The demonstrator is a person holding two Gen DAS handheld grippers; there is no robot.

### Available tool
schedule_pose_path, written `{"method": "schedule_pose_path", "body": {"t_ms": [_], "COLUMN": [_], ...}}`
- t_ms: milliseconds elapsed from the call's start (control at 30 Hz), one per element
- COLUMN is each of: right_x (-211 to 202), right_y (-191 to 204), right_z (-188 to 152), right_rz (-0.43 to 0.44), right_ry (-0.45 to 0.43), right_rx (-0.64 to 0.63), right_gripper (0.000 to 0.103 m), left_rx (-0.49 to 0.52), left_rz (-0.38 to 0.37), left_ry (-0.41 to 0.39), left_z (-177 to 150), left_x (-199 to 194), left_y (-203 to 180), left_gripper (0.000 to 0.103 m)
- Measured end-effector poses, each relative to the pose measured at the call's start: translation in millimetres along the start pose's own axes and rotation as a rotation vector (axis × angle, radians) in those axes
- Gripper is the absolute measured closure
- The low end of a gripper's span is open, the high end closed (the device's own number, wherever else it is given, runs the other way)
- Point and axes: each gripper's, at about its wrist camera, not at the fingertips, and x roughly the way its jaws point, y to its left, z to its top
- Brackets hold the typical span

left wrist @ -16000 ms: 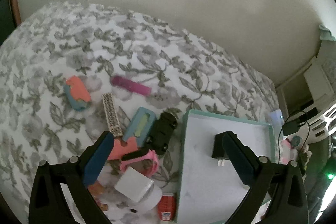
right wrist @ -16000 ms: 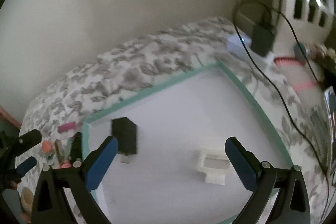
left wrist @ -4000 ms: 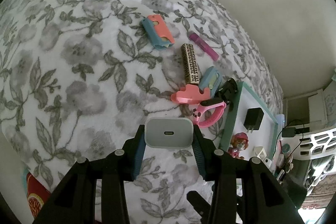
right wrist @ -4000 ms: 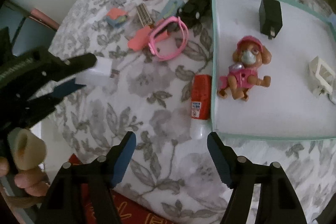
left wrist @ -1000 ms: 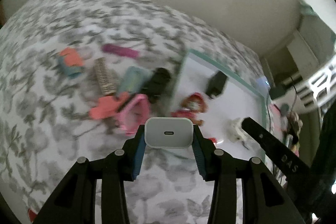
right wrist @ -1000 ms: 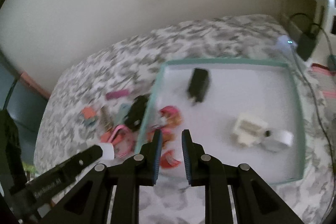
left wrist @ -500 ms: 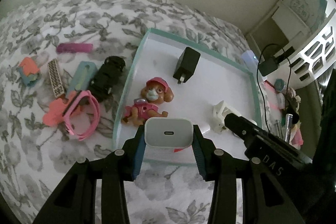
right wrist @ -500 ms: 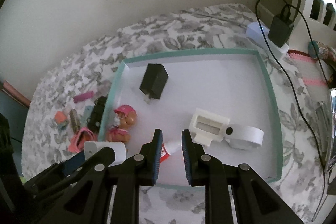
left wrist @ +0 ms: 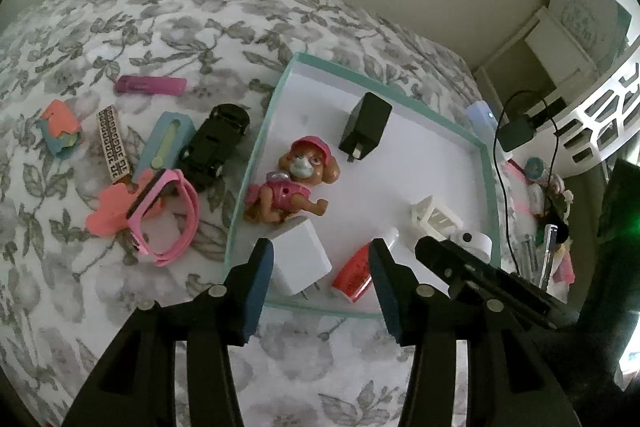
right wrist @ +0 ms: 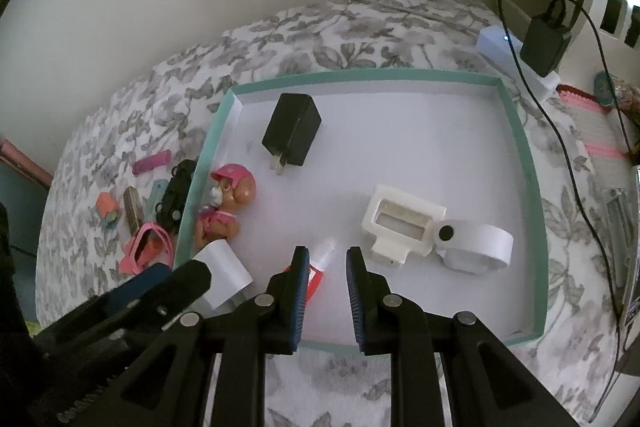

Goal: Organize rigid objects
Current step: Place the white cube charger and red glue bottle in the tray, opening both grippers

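A teal-rimmed white tray [left wrist: 487,187] [right wrist: 524,147] lies on the floral bedspread. In it lie a black charger [left wrist: 365,126] [right wrist: 293,135], a pink toy pup [left wrist: 294,179] [right wrist: 224,203], a white holder [left wrist: 436,219] [right wrist: 400,223], a red tube [left wrist: 360,269] [right wrist: 320,259] and a white charger cube [left wrist: 300,261] [right wrist: 224,269]. My left gripper [left wrist: 320,275] is open just above the white charger, which lies free in the tray's near left corner. My right gripper [right wrist: 326,275] is slightly open and empty over the tray's near edge, above the red tube.
Left of the tray on the bedspread lie a pink watch [left wrist: 166,215], a black toy car [left wrist: 212,145], a teal case [left wrist: 164,143], a patterned bar [left wrist: 114,145], a purple stick [left wrist: 150,85] and an orange-teal piece [left wrist: 60,123]. A plugged charger and cable [right wrist: 546,43] sit at right.
My left gripper has opened and let go of the white charger, which now lies in the tray. The right gripper's jaws have parted slightly.
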Motion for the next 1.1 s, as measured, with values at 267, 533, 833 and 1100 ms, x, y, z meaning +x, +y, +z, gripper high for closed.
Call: {"method": "schedule_pose_path", "body": {"t_ms": [267,533,833,1100], "right_x": [9.7,13.5,23.3,36.0], "right_y": [5.7,12.4,21.7,33.0], "right_z": [-4.2,-6.6,-12.5,-21.0], "right_rz": [-0.019,-0.036,-0.043,-0.064], "right_ry": [0.039,0.039,0.068,0.115], "right_rx": [-0.038,-0.081,-0.133,-0.197], "right_gripper": [0.06,0.032,0.014,0.008], "left_rx": [-0.032,-0.074,-0.152,-0.186], "left_rz": [0.09,0.244,0.387,0.382], "left_ry": [-0.012,-0.019,-0.078,-0.069], "left_z": [3.7,6.0,8.4,7.6], "left_x": [-5.1,-5.3,-18.0,-22.5], "left_y": [13.5,34.6,64.6,74.8], "left_gripper": [0.042,0.018,0.004,0.003]}}
